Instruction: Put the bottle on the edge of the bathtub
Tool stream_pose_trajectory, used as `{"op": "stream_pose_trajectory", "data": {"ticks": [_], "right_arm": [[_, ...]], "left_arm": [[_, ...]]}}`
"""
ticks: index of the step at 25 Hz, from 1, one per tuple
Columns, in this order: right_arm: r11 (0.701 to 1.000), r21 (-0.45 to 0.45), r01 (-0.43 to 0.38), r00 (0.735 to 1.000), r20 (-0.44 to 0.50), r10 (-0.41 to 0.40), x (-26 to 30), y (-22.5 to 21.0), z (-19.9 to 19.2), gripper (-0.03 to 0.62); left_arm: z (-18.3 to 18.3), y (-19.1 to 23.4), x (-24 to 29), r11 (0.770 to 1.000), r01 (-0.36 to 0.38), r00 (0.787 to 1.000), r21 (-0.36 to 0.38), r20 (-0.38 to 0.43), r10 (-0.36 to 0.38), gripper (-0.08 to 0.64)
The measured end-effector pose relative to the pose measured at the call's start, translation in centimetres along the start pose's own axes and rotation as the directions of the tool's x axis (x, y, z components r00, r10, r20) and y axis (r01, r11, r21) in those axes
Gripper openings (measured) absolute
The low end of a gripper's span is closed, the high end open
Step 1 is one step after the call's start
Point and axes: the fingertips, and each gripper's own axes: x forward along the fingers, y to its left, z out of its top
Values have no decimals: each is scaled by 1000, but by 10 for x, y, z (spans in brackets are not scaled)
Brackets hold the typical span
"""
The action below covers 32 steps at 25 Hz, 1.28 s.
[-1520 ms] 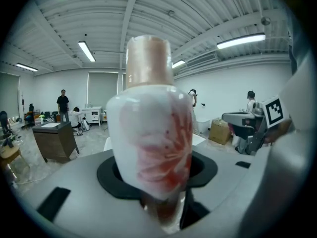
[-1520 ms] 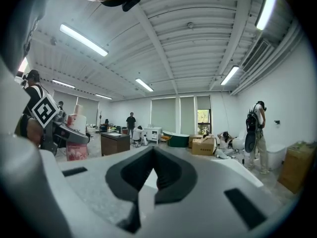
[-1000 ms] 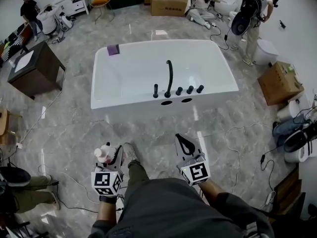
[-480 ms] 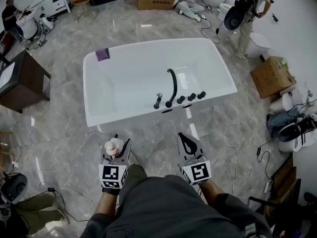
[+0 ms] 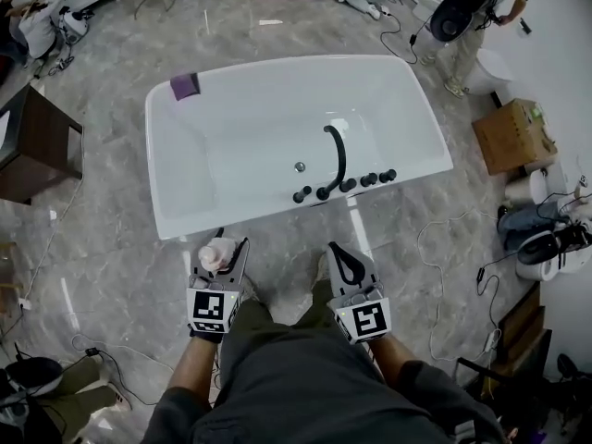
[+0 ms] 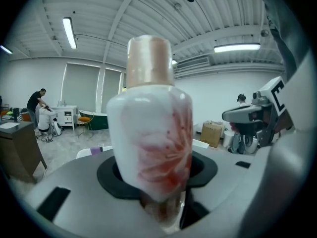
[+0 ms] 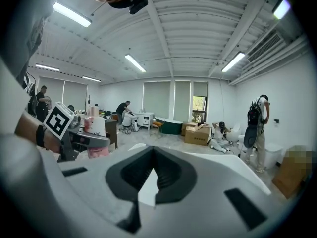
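A white bottle point(image 5: 218, 252) with a pale pink cap and red flower print stands upright between the jaws of my left gripper point(image 5: 222, 251), which is shut on it. In the left gripper view the bottle point(image 6: 151, 133) fills the middle of the frame above the left gripper point(image 6: 158, 170). The white bathtub point(image 5: 240, 222) lies just ahead, its near rim a short way beyond the bottle. My right gripper point(image 5: 344, 265) hangs beside it, shut and holding nothing; in its own view the right gripper point(image 7: 152, 152) shows the jaw tips together and the bottle point(image 7: 96, 133) off to the left.
A black faucet point(image 5: 335, 160) with several knobs sits on the tub's near right rim. A purple item point(image 5: 185, 86) rests on the far left corner. A cardboard box point(image 5: 511, 135), cables point(image 5: 444, 239), a dark cabinet point(image 5: 32, 151) and a person point(image 5: 467, 7) surround the tub.
The person has walked closer to the bathtub, so its near rim now lies just ahead of both grippers. The bottle stays gripped in the left gripper.
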Motion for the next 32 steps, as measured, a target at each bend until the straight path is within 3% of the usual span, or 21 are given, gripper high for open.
{"op": "stream_pose_trajectory", "data": {"ticks": [6,11,23,32], "right_arm": [[993,-67,-100,995,-8,99,37,-25,-38,0],[992,-65,-111,993,-36,109,51,-66,-81,0],[992,-67,-110,991,-85,104,94,-95,-171,0],[991,-69,-110,988,-119,102,122,-103,-212,0]], "left_arm": [[-33,13,56,997,-68,997,24,39,67,210],[-79,11,113,995,-104,995,3,11,104,210],[-183,19,200,996,-93,995,3,-34,93,210],[-231,27,244,997,-75,996,20,-44,76,212]]}}
